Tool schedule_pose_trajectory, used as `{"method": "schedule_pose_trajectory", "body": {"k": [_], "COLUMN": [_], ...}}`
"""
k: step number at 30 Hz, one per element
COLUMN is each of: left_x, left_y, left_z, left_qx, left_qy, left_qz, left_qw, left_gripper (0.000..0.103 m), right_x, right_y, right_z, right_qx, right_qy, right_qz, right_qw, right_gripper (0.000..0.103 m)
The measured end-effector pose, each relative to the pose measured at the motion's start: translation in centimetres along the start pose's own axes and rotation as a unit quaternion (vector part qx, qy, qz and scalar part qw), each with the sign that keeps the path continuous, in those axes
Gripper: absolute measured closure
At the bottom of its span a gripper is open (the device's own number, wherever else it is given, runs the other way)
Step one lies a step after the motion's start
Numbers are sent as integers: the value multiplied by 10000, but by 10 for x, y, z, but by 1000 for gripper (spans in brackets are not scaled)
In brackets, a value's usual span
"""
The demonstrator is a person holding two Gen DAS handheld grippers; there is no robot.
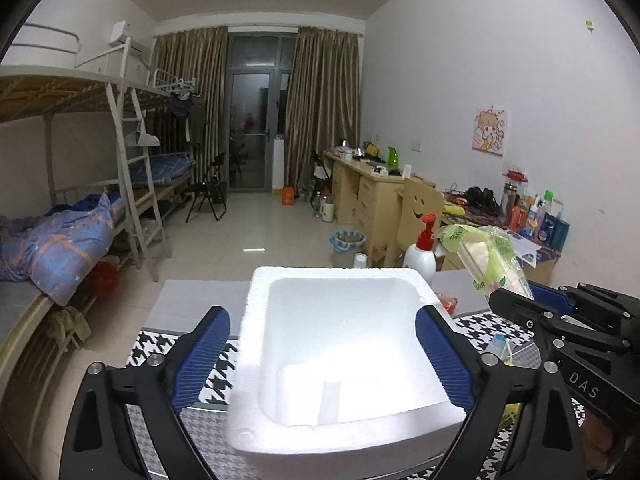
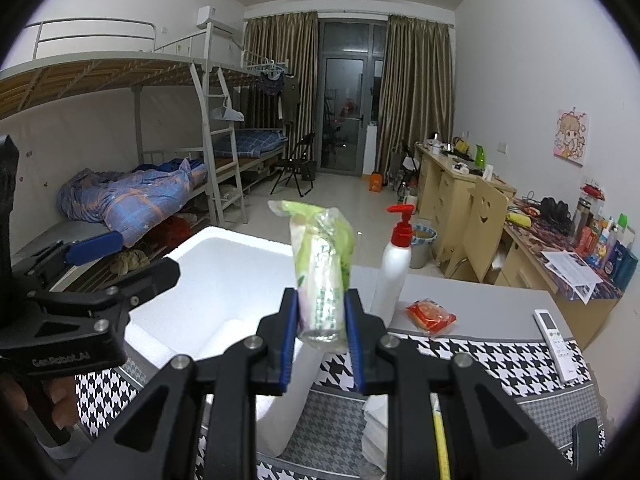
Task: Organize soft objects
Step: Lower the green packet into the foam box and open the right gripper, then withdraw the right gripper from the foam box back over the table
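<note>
foam box (image 1: 344,344) between spread left tongs (image 1: 322,354) | right tongs (image 2: 322,330) pinch tissue pack (image 2: 322,268) upright

My view: dorm room, white walls, pale tiled floor (image 1: 248,220). Bunk beds (image 1: 80,152) left of frame, brown curtains (image 1: 324,100) around dark glass door (image 1: 250,128) centre, wooden desks (image 2: 452,184) right.

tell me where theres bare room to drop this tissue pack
The foam box interior looks bare, between the open left gripper fingers. Free grey tabletop lies between the red packet and the remote. It is crowded around the pump bottle beside the tissue pack in the right gripper.
</note>
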State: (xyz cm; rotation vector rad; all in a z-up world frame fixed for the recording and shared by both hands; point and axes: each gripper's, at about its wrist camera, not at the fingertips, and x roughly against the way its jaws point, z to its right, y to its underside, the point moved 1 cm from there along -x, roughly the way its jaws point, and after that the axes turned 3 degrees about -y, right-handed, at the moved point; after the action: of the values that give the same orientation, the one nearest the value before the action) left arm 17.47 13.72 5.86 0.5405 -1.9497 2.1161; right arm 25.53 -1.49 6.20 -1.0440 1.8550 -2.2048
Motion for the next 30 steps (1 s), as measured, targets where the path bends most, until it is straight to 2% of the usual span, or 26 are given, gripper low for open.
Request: {"method": "schedule_pose_trajectory", "body": {"k": [8, 15, 24, 25, 28, 30], "left_x": [8, 12, 17, 17, 17, 17], "left_y": [0, 1, 7, 8, 8, 9], "left_z": [-14, -21, -35, -37, -43, -45], "left_qx": [151, 135, 218, 232, 262, 271], "left_qy": [-231, -317, -774, -796, -876, -916], "left_qz": [73, 130, 205, 200, 211, 235], "left_qw": [9996, 9993, 9966, 9964, 9956, 9952], "left_gripper": [2, 2, 1, 1, 1, 1], "right_x": [-5, -12, -28, -30, -32, -30], "right_y": [-1, -4, -6, -6, -7, -7], "right_z": [-9, -20, -28, -28, -30, -32], "right_qx": [41, 133, 73, 50, 43, 75], "right_qy": [-222, -338, -567, -586, -583, -564], "right_qz": [10, -42, -239, -255, -261, -175], "right_qw": [9997, 9993, 9981, 9979, 9979, 9982], "right_gripper": [76, 76, 68, 66, 48, 45]}}
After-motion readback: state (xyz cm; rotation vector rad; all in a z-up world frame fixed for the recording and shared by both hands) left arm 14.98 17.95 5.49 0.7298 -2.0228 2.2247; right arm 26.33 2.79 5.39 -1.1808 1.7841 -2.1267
